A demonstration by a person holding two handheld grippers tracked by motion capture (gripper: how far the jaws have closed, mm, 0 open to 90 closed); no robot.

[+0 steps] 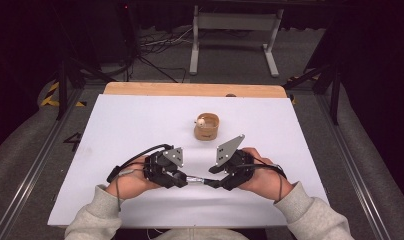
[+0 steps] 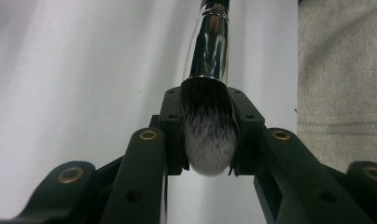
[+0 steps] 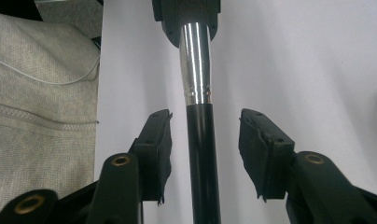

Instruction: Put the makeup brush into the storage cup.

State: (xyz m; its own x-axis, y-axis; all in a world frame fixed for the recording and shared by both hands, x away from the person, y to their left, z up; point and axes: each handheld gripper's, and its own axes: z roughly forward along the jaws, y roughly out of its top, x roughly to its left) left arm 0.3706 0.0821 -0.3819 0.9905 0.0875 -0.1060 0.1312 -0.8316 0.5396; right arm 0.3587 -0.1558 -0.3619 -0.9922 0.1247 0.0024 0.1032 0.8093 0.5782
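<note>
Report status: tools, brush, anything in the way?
Left tool shut on brush bristles. Right tool open, jaws astride the handle, not touching. Cup sits beyond, apart. Nothing in the way.

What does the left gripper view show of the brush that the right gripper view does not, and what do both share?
Left gripper view: the brush's dark, white-tipped bristles, pinched between the left gripper's fingers.

Right gripper view: the black handle running between the right gripper's fingers, which stand apart from it on both sides.

Both: the shiny metal ferrule, the white table below it and a grey sleeve at one edge.
</note>
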